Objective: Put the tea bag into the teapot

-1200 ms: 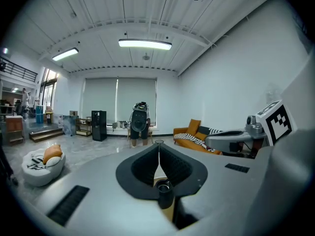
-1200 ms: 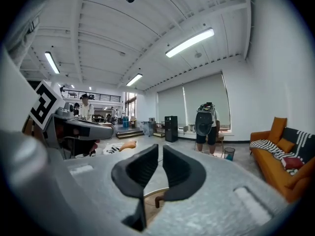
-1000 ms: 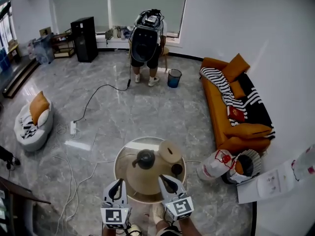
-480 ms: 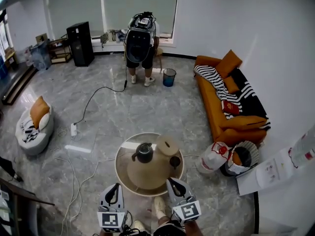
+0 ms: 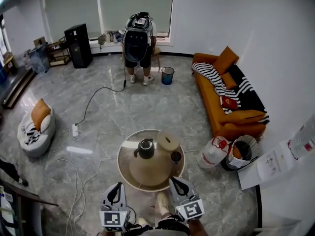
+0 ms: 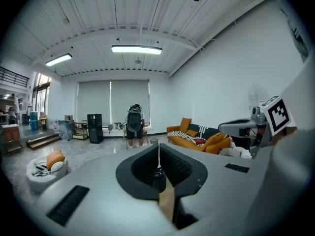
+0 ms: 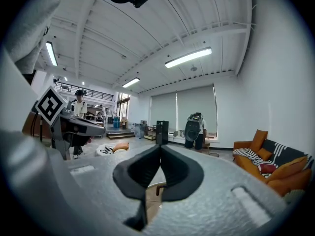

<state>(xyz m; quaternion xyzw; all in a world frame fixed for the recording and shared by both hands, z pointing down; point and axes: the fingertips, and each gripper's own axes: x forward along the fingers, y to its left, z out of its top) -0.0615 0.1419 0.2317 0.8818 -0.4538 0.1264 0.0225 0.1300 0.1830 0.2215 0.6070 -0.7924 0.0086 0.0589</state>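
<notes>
Both tools idle, nothing in hand. Left gripper [image 5: 116,187] sits at 7 o'clock off the round table [image 5: 121,167], right gripper [image 5: 173,182] at 5 o'clock, both just short of the table's near edge and pointing toward it. In the left gripper view the jaws are pressed together tip to tip with no bag, string or tag between them; only a sliver of tan tabletop and a dark shape show through the lower gap. Right gripper view is the same: jaws fully together, empty, a bit of the table's rim visible below. The teapot [image 5: 145,148] stands upright at about 11 o'clock on the table, dark, handle and spout visible; whether its lid is on is too small to tell. A tan round object [image 5: 168,141] is just beside it at 1 o'clock, and a small dark cup [image 5: 176,156] at 3 o'clock. The tea bag is not visible in any view, neither on the table nor in either tool. Judgement: either the bag is already inside the pot and the task is finished, or it has not been picked up yet. With both tools closed, empty and off the table, neither step is in hand right now.
</notes>
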